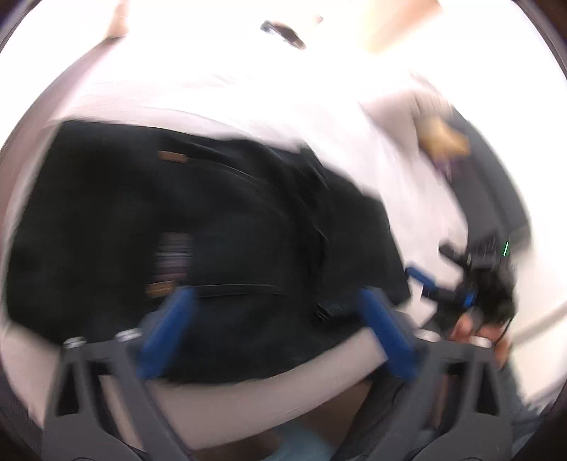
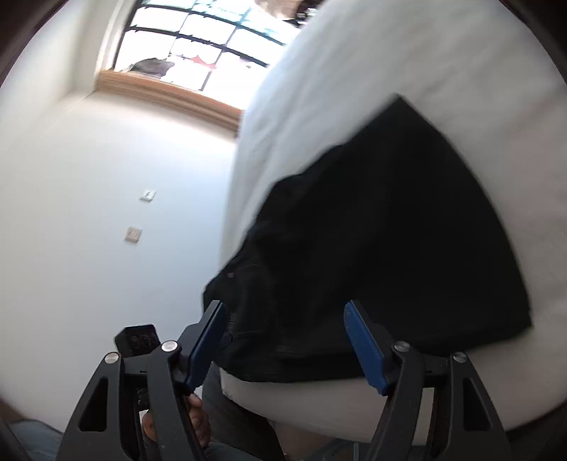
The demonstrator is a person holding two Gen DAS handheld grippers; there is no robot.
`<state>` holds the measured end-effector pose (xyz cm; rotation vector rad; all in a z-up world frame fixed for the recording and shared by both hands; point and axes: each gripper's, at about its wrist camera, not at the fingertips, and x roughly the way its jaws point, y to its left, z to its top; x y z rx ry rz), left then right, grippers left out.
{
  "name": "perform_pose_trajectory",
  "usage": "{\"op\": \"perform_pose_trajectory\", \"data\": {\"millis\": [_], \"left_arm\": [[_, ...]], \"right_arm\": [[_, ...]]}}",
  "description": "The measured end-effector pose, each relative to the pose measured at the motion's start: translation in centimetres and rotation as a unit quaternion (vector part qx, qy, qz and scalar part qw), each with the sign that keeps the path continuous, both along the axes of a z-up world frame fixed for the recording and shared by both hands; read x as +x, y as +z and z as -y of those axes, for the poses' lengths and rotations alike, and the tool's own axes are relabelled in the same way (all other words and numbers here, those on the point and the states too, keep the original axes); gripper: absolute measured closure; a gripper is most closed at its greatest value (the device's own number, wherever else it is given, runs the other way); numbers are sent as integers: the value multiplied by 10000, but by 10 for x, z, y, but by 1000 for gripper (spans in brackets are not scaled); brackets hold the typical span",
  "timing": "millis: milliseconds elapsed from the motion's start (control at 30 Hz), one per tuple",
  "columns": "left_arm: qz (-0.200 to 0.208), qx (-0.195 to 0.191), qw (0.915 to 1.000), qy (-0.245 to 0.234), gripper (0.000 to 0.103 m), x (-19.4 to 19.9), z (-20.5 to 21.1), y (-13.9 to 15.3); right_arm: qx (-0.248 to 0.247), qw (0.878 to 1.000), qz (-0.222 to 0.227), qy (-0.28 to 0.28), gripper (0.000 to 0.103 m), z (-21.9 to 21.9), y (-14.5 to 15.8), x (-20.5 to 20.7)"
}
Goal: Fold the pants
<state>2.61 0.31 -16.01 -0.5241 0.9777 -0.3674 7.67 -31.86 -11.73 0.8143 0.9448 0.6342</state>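
Black pants (image 1: pixel 212 212) lie folded into a compact dark block on a white bed (image 1: pixel 248 88), blurred in the left wrist view. My left gripper (image 1: pixel 274 292) hovers over their near edge, open wide, with nothing between its blue fingers (image 1: pixel 166 337). The right wrist view shows the same pants (image 2: pixel 372 230) with a corner reaching toward the bed's near edge (image 2: pixel 319 400). My right gripper (image 2: pixel 283 305) stands open in front of that edge, its pads (image 2: pixel 365 347) apart from the cloth. The right gripper (image 1: pixel 439 287) also shows at the right of the left wrist view, with a hand (image 1: pixel 471 329) behind it.
A white wall with two sockets (image 2: pixel 147 195) and a barred window (image 2: pixel 198 39) lies left of the bed. A small dark object (image 1: pixel 283 32) sits far back on the sheet. Dark furniture (image 1: pixel 492 184) and a tan item (image 1: pixel 443 138) stand at the right. A person's jeans (image 2: pixel 226 400) show below.
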Motion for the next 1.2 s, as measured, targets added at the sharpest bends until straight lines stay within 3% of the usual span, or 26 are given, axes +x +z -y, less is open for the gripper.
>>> {"op": "perform_pose_trajectory", "data": {"millis": [100, 167, 300, 367, 567, 733, 867, 900, 933, 967, 1000, 1100, 1200], "left_arm": [[-230, -520, 9947, 855, 1, -30, -57, -7], [-265, -901, 9851, 1442, 1, -52, -88, -16], [-405, -1446, 9657, 2121, 1, -73, -126, -38], [-460, -1640, 9615, 2155, 1, -73, -130, -47], [-362, -1625, 9655, 2001, 1, -50, -132, -61], [-307, -2197, 9486, 2256, 2, -42, -149, -80], [-392, -2363, 9417, 2362, 4, -42, -155, -84], [-419, -2421, 9402, 2360, 17, -40, -155, -86], [-494, -2490, 9385, 2341, 41, -41, -156, -87], [-663, -2501, 9364, 2371, 54, -39, -156, -92], [-812, -2541, 9332, 2409, 77, -38, -156, -98], [-912, -2700, 9267, 2449, 82, -42, -157, -108], [-871, -2739, 9265, 2429, 87, -51, -165, -101]], "right_arm": [[124, 9998, 35, 145, 30, -25, 2, 16], [144, 9997, -113, 182, 30, -42, -4, 26], [137, 9991, -188, 352, 30, -69, -7, 31], [112, 9989, -178, 430, 30, -79, -5, 29], [74, 9989, -180, 416, 30, -69, -2, 11], [151, 9992, -150, 345, 30, -49, -1, 2], [276, 9989, -152, 359, 31, -46, -2, 2], [293, 9987, -147, 382, 31, -47, -2, 2], [300, 9985, -152, 420, 31, -51, -2, 4], [308, 9984, -156, 458, 31, -53, -2, 6], [313, 9982, -157, 495, 31, -56, -2, 7], [246, 9975, -152, 650, 31, -69, 1, 17], [227, 9958, -147, 877, 31, -82, 5, 32]]}}
